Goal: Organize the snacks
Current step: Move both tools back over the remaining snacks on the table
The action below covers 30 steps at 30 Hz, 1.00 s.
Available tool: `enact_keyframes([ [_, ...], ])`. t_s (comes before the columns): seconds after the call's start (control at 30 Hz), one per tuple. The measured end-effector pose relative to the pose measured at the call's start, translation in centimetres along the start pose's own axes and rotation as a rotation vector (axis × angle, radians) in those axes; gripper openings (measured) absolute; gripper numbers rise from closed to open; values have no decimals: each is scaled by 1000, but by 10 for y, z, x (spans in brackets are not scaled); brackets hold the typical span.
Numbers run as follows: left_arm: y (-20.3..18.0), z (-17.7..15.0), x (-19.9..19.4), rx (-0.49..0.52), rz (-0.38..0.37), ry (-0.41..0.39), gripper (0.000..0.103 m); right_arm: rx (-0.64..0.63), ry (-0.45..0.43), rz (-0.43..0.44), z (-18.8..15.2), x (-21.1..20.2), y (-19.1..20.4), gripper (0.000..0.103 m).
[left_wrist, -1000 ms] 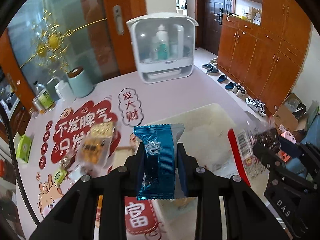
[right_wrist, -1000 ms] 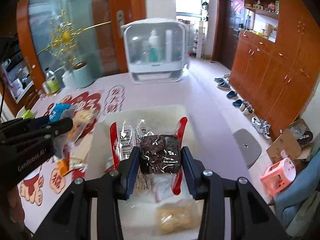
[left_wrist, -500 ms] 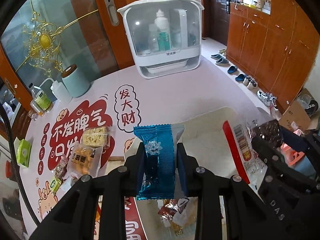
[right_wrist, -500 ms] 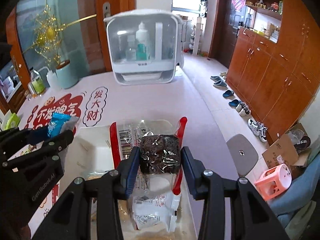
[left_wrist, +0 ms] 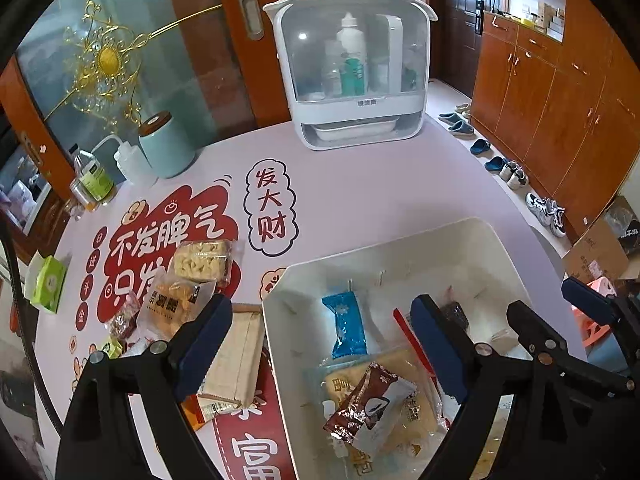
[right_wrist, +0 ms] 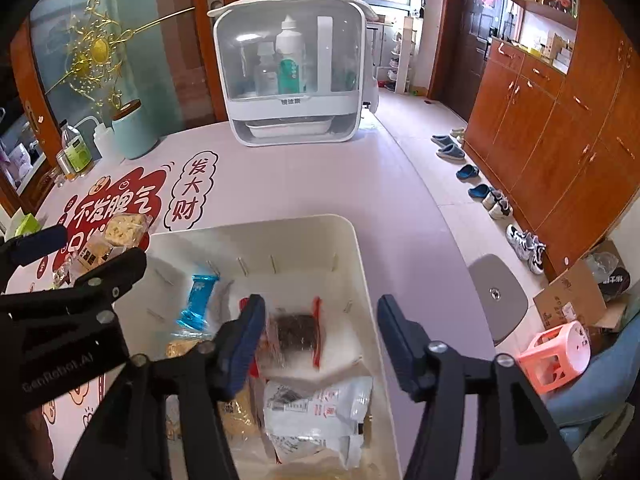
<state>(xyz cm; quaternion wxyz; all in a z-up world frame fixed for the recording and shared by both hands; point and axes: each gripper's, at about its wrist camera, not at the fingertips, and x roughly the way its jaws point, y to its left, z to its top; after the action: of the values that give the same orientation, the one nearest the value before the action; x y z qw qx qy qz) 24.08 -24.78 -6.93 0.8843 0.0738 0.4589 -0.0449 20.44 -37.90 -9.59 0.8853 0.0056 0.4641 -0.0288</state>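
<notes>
A white bin (left_wrist: 380, 249) (right_wrist: 248, 226) stands on the pink table. My left gripper (left_wrist: 320, 318) hovers over its left part with its jaws opening wide and nothing between the pads. Below it the blue snack packet (left_wrist: 347, 330) (right_wrist: 198, 300) lies loose in the bin. My right gripper (right_wrist: 322, 312) hangs over the bin's right part, jaws also opening. The dark snack packet with red edges (right_wrist: 298, 332) sits blurred in the bin beneath it, free of the pads. A brown-and-white wrapper (left_wrist: 372, 408) and a white packet (right_wrist: 316, 400) lie nearer in the bin.
Left of the bin, loose snacks lie on the table: a yellow cracker packet (left_wrist: 204, 260), an orange-brown packet (left_wrist: 176, 300) and a beige packet (left_wrist: 236, 356). A white storage case (left_wrist: 352, 68) and a mint canister (left_wrist: 166, 148) stand at the back. A pink stool (right_wrist: 560, 356) is on the floor right.
Both grippers have opened and let go: the blue packet and the dark red-edged packet have dropped into the bin. Both hands moved forward and lower over the bin.
</notes>
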Motion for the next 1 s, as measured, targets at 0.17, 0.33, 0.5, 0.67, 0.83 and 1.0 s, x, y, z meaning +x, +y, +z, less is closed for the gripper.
enact_keyframes([
  [0.17,1,-4,-9,-5,-2,-11,90,13,0,10,-3,-3,-2,62],
  [0.33,5,-9,-22,-15,-9,-25,90,7,-12,13,-7,-14,0,62],
  [0.5,9,-19,-39,-16,-4,-40,90,5,-30,24,-12,-28,5,62],
  [0.67,19,-34,-57,-33,0,-49,90,-1,-42,40,-22,-45,11,62],
  [0.83,32,-53,-70,-49,5,-46,90,-8,-45,57,-35,-60,17,62],
  [1.0,49,-77,-84,-68,25,-39,90,-29,-38,72,-50,-72,27,62],
])
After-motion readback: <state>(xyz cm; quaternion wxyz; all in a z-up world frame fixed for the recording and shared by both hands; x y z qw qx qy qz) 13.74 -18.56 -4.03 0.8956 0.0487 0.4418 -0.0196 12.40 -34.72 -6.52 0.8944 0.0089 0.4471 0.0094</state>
